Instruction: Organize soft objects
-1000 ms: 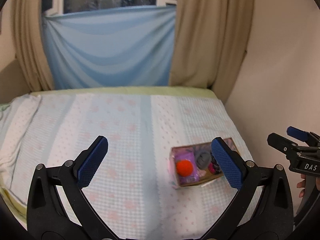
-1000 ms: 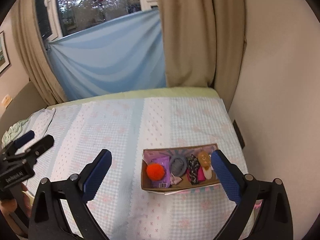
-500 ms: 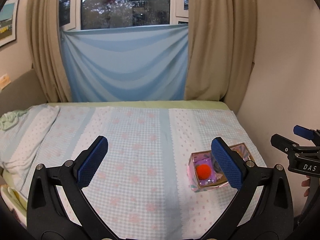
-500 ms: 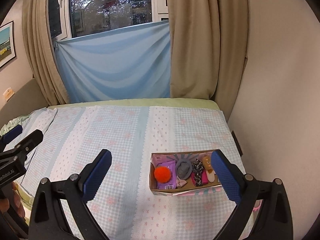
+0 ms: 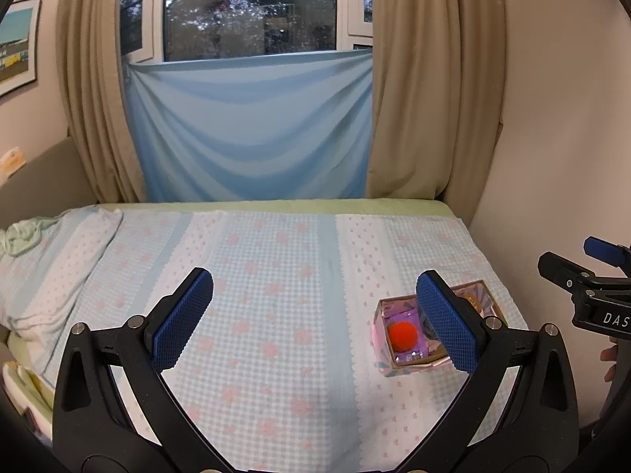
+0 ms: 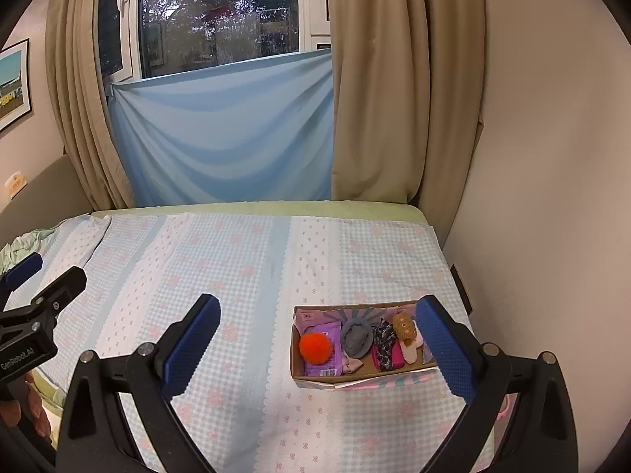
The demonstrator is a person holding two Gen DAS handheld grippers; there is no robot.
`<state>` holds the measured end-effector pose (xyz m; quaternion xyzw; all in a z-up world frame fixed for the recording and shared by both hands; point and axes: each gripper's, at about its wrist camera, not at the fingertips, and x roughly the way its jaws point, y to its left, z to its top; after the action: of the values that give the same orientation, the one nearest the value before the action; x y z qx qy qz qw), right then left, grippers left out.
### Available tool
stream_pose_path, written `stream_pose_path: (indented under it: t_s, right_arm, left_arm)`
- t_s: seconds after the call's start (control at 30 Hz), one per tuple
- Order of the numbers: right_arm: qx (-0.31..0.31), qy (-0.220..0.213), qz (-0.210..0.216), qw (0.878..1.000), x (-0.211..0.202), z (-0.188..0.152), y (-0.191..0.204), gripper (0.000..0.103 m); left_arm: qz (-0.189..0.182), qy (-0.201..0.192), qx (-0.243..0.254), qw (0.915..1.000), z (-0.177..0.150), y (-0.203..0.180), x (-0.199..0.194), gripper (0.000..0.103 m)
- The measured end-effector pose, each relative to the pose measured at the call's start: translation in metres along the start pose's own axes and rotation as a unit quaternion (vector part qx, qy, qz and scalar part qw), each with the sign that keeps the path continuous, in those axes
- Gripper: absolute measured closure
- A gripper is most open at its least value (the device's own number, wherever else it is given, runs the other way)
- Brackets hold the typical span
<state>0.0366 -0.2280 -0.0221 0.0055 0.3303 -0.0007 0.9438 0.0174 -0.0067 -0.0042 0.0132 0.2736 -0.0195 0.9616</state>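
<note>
Left wrist view showed the left gripper [image 5: 315, 317] with jaws spread, empty. Right wrist view showed the right gripper [image 6: 321, 345] likewise, above the bed [image 6: 244, 260]; the box [image 6: 355, 380] of soft things sat near the bed's right edge. Approaching slowly from directly above would probably suit best.

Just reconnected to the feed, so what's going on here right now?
A person holds both grippers above the bed, jaws open and empty: left gripper, right gripper. The soft items, including a fuzzy orange pom-pom and a grey fabric bundle, sit in the open cardboard box on the checked blue bedspread. Nothing is being gripped.
</note>
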Motion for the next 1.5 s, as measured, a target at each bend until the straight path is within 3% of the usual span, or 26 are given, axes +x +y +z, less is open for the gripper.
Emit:
stream_pose_path:
  t_s: [1.5]
  right_arm:
    - [0.004,-0.009,-0.001,1.0,-0.0033,0.0025,-0.002,0.004]
  left_arm:
    - [-0.001,-0.005,-0.008,1.0,-0.0077,0.0031,-0.0025,0.0]
